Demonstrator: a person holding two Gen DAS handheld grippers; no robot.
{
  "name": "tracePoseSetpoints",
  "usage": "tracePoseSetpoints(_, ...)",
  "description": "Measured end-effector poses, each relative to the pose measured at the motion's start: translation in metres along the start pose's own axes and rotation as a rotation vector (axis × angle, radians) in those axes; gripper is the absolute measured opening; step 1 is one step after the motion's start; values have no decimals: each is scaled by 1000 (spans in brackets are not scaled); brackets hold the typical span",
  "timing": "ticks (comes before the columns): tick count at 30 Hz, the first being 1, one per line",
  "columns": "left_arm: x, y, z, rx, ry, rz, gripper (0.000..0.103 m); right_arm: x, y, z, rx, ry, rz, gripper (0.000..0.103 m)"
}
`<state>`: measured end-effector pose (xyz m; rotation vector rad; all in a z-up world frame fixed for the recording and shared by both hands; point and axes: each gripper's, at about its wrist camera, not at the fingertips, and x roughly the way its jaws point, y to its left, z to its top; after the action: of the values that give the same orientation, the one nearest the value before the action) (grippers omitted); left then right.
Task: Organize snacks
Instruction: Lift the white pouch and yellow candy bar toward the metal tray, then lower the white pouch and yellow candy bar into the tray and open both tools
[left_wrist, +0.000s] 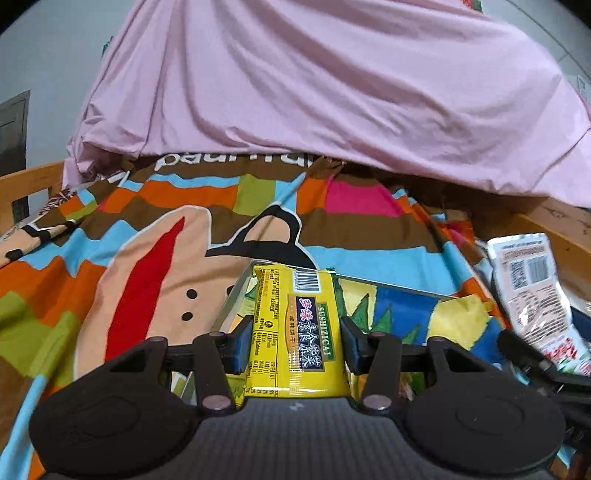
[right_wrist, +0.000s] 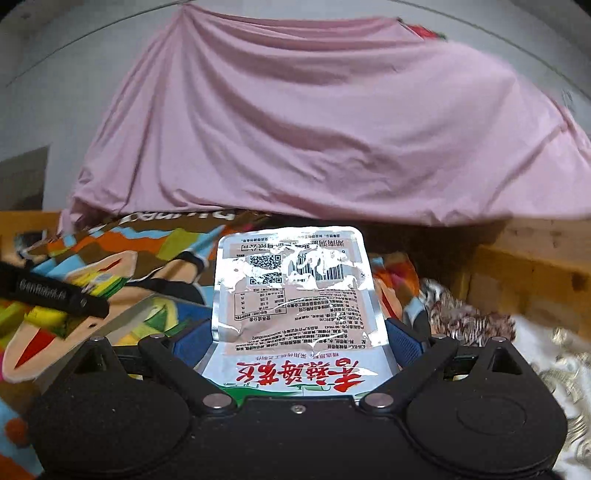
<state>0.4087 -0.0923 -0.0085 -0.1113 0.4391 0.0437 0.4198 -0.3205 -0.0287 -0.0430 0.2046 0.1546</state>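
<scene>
My left gripper (left_wrist: 295, 341) squeezes a yellow shiny snack packet (left_wrist: 293, 328) above the colourful patchwork blanket (left_wrist: 147, 229). My right gripper (right_wrist: 299, 332) squeezes a silvery pink snack pouch (right_wrist: 295, 291) over it too.

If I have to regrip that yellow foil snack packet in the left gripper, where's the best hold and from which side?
Take the yellow foil snack packet across its narrow width near the middle, coming in from its sealed end along its length, as the left gripper holds it now. Its long flat sides meet both blue pads squarely, and the filled middle looks less likely to crumple than the thin crimped seals.
</scene>
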Motion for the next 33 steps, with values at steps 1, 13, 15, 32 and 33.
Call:
tracePoseSetpoints(1,7,-2,1,8,3,3,52,5,-5,-2,22,10,0,97)
tracePoseSetpoints(13,79,-43,6,-18,105,-59,52,63,-29,-23,83,153,33,97)
tracePoseSetpoints(15,89,-49,4,-6,122,-61,52,68,-29,-24,91,168,46,97)
tracePoseSetpoints(32,133,-69,-9,13,208,-54,52,98,-38,-35,191,284,80,98)
tracePoseSetpoints(33,133,-69,-9,5,210,-58,52,98,-38,-36,193,289,78,98)
